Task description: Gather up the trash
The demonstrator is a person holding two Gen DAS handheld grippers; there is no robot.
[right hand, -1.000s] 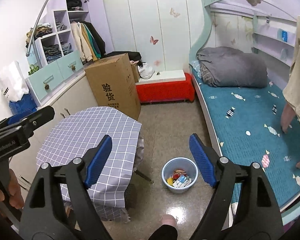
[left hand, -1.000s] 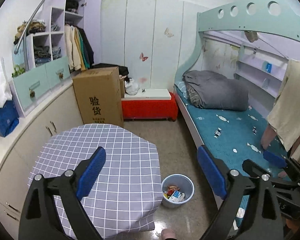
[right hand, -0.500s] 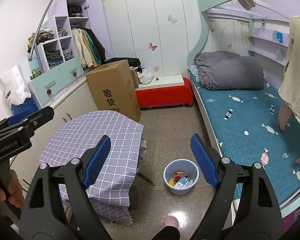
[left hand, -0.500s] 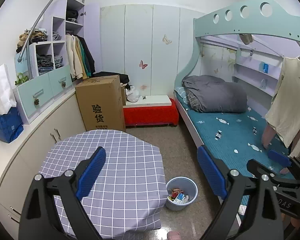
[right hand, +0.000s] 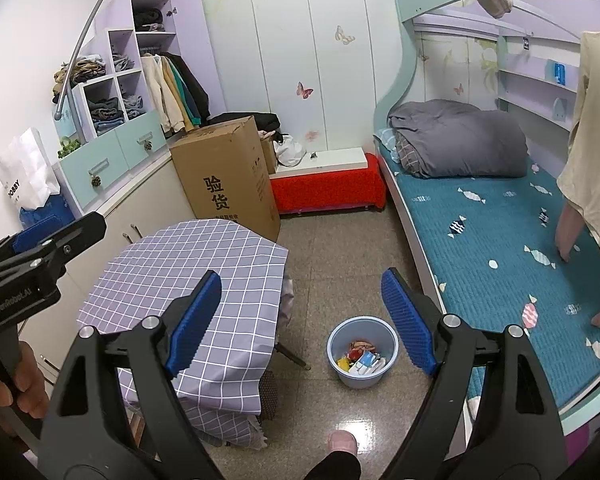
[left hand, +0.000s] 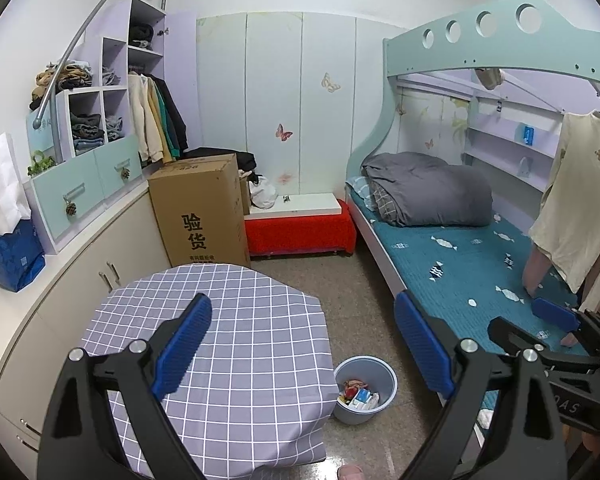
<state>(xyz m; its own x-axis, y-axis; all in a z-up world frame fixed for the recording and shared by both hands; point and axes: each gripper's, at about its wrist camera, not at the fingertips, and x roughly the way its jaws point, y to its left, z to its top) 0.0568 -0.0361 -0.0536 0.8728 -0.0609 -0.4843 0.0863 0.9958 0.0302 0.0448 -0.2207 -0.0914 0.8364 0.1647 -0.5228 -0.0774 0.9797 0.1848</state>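
the left gripper (left hand: 302,342) has its two blue-padded jaws spread wide, with nothing between them. through the gap its camera sees the table with the grey checked cloth (left hand: 236,344) below and the floor beyond. the right gripper (right hand: 302,316) is likewise spread wide and empty; both point forward and down into the room.

the trash bin (right hand: 362,350), a pale blue round bucket, stands on the speckled floor (right hand: 340,256) between the table and the bunk bed (right hand: 492,248). it sits just beside the draped edge of the cloth. inside it lies mixed trash (right hand: 364,358): red, yellow, white and blue wrappers or cartons, too small to identify further. in the right wrist view the bin lies low in the gap between the jaws, nearer the right one; in the left wrist view it (left hand: 364,388) lies low between the jaws as well. neither gripper touches it.

a hand (right hand: 18,380) at the left edge of the right wrist view grips the handle of the left gripper. a pink slipper toe (right hand: 342,442) and a dark trouser leg show at the bottom edge.

a tall cardboard box (right hand: 228,180) stands behind the table, beside a red-covered bench (right hand: 328,190). a folded grey quilt (right hand: 460,140) lies at the far end of the teal mattress.
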